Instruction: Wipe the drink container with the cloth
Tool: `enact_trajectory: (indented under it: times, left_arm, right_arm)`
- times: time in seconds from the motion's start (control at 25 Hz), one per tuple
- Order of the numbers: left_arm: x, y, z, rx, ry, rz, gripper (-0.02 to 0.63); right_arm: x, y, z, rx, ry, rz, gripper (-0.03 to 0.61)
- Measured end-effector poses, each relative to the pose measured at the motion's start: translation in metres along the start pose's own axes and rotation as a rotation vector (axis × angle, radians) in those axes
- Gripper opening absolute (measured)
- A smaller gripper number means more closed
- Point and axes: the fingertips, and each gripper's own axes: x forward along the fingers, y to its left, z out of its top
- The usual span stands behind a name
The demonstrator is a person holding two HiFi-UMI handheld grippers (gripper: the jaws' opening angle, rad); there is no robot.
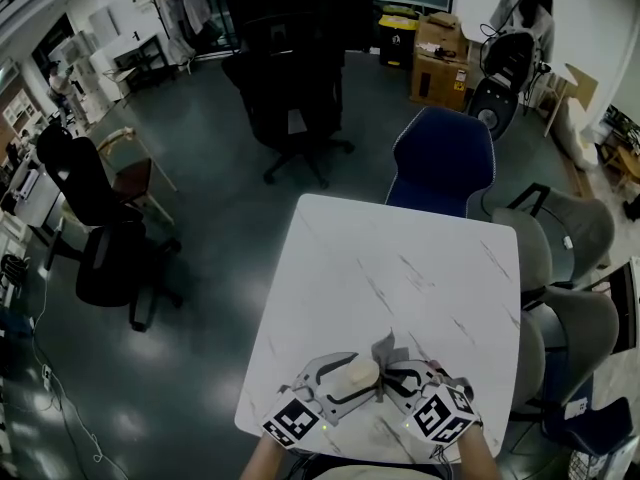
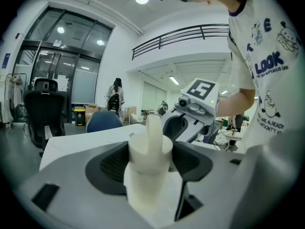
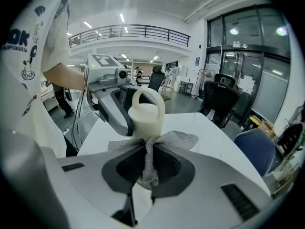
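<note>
Your left gripper (image 1: pixel 341 380) is clamped on the container (image 2: pixel 148 152), at the lower centre of the head view over the table (image 1: pixel 400 268). Your right gripper (image 1: pixel 396 379) pinches the cloth (image 3: pixel 148 149) just beside it.

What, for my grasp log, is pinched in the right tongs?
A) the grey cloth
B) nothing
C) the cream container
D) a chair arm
A: in the right gripper view the grey cloth is bunched between the right tongs, which are shut on it, and the container stands beyond it.
</note>
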Motion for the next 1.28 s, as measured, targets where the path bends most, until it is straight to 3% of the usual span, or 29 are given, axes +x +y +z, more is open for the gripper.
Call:
enact_trajectory:
  times: [0.24, 0.56, 0.88, 1.28]
  left_arm:
    - [-0.001, -0.001, 0.002, -0.004, -0.007, 0.04, 0.281]
    - [-0.018, 0.004, 0.028, -0.047, -0.096, 0.151, 0.281]
    - [-0.04, -0.001, 0.057, -0.077, -0.178, 0.276, 0.279]
    - [-0.063, 0.013, 0.087, -0.125, -0.266, 0.52, 0.278]
  right_arm:
    - [-0.013, -0.007, 0.013, 0.069, -0.08, -0.041, 0.044]
    - [-0.036, -0.018, 0.029, 0.164, -0.168, -0.133, 0.044]
    - [-0.063, -0.034, 0.044, 0.248, -0.281, -0.302, 0.044]
    - [-0.09, -0.048, 0.056, 0.367, -0.422, -0.443, 0.044]
